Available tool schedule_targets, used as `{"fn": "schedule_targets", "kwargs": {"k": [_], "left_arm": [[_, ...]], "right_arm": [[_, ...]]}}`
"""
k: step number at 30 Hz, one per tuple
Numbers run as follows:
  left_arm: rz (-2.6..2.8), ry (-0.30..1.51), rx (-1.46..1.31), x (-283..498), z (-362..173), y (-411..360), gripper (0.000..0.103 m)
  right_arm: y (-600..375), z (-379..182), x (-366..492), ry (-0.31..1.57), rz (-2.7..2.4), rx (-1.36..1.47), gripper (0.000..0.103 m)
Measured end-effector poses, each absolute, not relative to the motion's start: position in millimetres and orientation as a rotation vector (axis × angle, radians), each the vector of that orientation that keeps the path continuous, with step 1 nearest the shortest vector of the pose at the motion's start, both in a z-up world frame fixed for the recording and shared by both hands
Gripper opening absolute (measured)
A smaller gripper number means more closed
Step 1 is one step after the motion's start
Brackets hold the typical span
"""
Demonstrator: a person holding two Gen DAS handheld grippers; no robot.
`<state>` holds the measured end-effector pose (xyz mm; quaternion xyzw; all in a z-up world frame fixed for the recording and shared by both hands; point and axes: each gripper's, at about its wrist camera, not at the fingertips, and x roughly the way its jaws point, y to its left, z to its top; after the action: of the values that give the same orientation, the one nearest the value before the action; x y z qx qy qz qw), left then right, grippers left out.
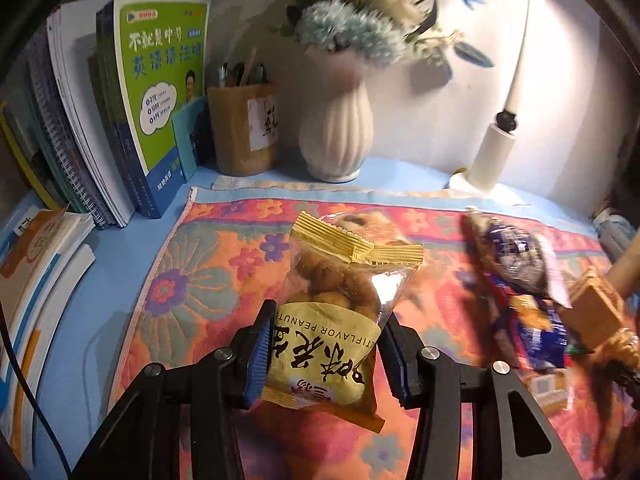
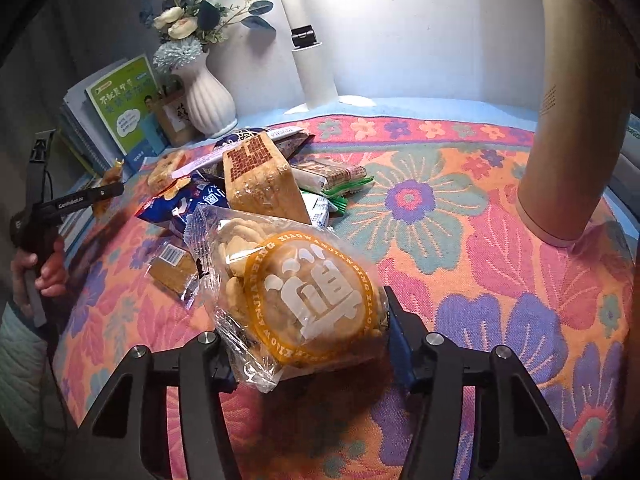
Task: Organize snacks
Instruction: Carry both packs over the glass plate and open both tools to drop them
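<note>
Crinkly yellow peanut bag (image 1: pixel 332 344) pinched in left tongs (image 1: pixel 326 350), above woven floral cloth (image 1: pixel 192 280). Glossy clear biscuit bag (image 2: pixel 304 300) w/ round orange label sits between right tongs (image 2: pixel 310 348), apparently gripped. Foil snack pile (image 2: pixel 256 184) behind on tabletop; ribbed vase (image 1: pixel 336 136) further back.

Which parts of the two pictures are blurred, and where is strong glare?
Left wrist view: the snack pile at right and the flowers are smeared, while the peanut bag is sharp. Right wrist view: mostly sharp, with lamp glare on the wall.
</note>
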<state>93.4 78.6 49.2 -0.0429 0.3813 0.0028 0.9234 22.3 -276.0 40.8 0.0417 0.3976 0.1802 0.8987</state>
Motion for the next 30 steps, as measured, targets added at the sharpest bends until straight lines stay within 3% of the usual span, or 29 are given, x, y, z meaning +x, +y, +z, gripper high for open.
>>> {"fn": "schedule_targets", "kwargs": {"k": [10, 16, 30], "left_arm": [[-0.177, 0.700, -0.082, 36.8, 112.0, -5.4, 0.046], [-0.365, 0.629, -0.041, 6.7, 146.8, -101.9, 0.047], [-0.717, 0.637, 0.183, -16.2, 158.0, -348.7, 0.047]], "right_arm": [[-311.5, 87.4, -31.2, 0.690, 0.392, 0.126, 0.055], [-356.2, 127.0, -55.3, 0.613, 0.259, 0.116, 0.055], [-534.7, 150.1, -87.1, 0.568, -0.182, 0.297, 0.055]]}}
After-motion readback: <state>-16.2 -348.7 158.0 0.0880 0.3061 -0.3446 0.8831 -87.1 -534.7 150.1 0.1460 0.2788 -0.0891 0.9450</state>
